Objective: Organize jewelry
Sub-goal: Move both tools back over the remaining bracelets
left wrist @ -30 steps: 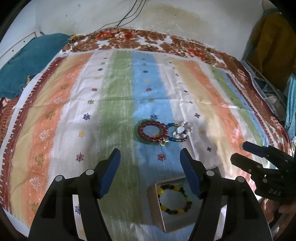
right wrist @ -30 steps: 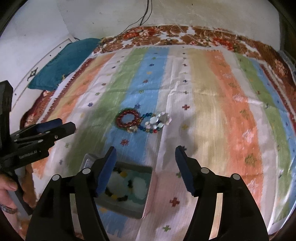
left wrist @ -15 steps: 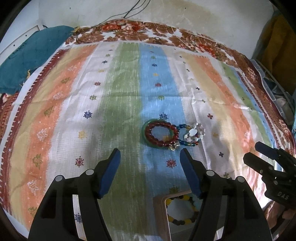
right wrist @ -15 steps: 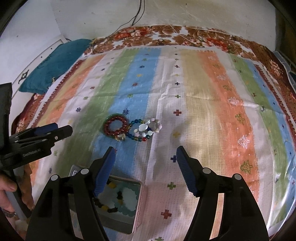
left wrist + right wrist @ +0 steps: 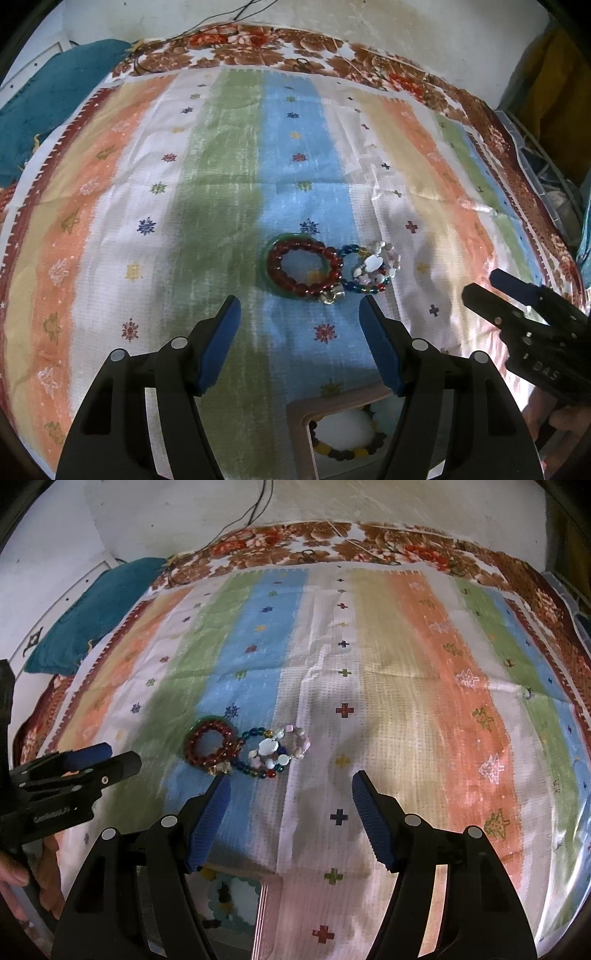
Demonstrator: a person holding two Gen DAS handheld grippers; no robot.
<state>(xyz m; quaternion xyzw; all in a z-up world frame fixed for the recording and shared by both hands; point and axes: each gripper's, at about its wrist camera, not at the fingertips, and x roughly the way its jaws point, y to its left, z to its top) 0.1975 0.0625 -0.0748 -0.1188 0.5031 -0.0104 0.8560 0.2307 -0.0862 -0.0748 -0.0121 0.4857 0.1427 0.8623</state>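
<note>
Lying beyond spread left fingers (image 5: pixel 229 321): bracelets (image 5: pixel 325 269), untouched.

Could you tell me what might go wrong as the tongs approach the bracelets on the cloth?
The red bead bracelet lies on a green bangle and touches the multicoloured bead bracelet, so lifting one may drag its neighbours. Both open tongs, left and right, aim near the same cluster and could collide.

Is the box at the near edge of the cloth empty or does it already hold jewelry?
Not empty. The box is open and a yellow-and-dark beaded bracelet lies inside it.
</note>
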